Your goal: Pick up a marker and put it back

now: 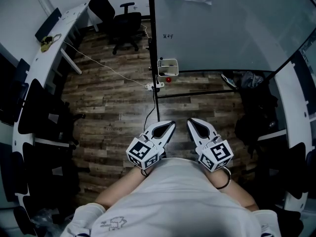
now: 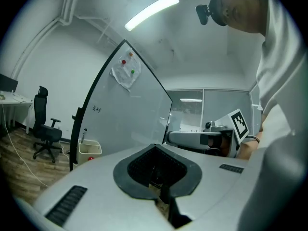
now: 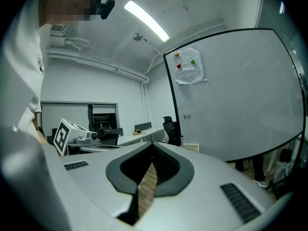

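Head view: unreadable scribble (image 1: 168,35) on whiteboard (image 1: 227,28); left gripper (image 1: 171,125), right gripper (image 1: 190,122) closed, empty.

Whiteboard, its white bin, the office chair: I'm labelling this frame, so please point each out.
whiteboard (image 1: 232,28), head view, bare middle of the board face.
white bin (image 1: 173,68), head view, its side wall.
office chair (image 1: 126,22), head view, its seat.

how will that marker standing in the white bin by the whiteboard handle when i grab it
The marker looks thin and straight, so it is probably stiff and light, and easy to lift. It stands on end, poking above the rim of the white bin, so a sideways nudge would likely tip it over inside rather than lift it.
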`<state>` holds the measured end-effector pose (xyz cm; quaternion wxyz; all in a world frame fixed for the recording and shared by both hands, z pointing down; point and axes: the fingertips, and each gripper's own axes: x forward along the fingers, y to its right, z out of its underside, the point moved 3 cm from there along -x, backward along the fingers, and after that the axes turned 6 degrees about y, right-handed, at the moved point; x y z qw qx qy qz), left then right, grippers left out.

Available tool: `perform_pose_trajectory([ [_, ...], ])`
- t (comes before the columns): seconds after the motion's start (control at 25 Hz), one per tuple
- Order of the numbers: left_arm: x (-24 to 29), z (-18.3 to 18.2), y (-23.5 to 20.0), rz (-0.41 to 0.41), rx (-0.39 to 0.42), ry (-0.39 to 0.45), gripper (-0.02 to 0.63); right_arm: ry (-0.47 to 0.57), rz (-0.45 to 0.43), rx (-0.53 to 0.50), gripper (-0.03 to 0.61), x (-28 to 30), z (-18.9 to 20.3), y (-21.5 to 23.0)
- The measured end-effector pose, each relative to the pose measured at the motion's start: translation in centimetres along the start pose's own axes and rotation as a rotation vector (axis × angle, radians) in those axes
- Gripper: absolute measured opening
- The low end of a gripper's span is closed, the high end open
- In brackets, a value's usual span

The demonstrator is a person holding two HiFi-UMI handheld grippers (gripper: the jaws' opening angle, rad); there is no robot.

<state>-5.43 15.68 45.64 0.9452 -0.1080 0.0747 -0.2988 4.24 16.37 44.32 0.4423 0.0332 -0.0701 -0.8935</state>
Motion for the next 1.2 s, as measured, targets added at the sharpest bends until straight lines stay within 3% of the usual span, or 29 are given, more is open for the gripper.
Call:
perform_pose_trajectory([
  [0.56,-1.3,-0.7,3.7,-0.036,0.058,0.026,0.006,0.03,-0.017,0.017,0.011,-4.6,0.1,-1.6],
  [1.04,-0.9,-0.2,4.7,-0.005,0.074,-0.003,0.006,0.029,-0.027,-0.019,0.011,-5.2,-0.1,-1.8],
  [1.2,-0.2,-0.7,4.0,0.03,0.114,-0.001,0.006,0.029,-0.027,-0.023,0.011,-4.2,-0.2,-1.2],
])
